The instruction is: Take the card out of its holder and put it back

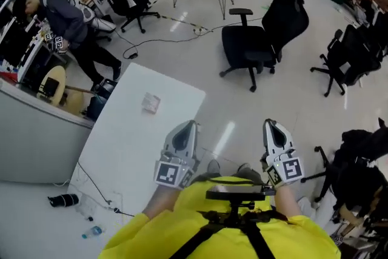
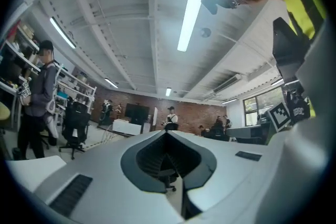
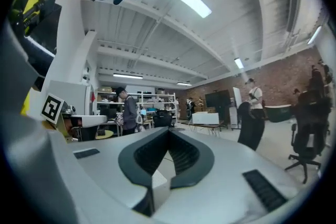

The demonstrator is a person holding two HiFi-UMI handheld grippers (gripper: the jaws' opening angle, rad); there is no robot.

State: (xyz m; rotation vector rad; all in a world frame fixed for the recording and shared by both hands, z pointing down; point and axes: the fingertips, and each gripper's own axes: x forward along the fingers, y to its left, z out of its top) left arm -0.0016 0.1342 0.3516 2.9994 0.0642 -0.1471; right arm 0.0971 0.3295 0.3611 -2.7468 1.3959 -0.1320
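I hold my left gripper point(image 1: 183, 128) and right gripper point(image 1: 272, 127) closed on nothing. The card holder point(image 1: 151, 103) lies toward the table's point(image 1: 115, 148) far edge, ahead-left of the left one.

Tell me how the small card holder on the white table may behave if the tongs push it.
The card holder lies flat and looks thin, so it is probably light and would slide rather than tip. The white table looks smooth, so little should stop it. It seems clear plastic, perhaps slippery; it is too small to be sure.
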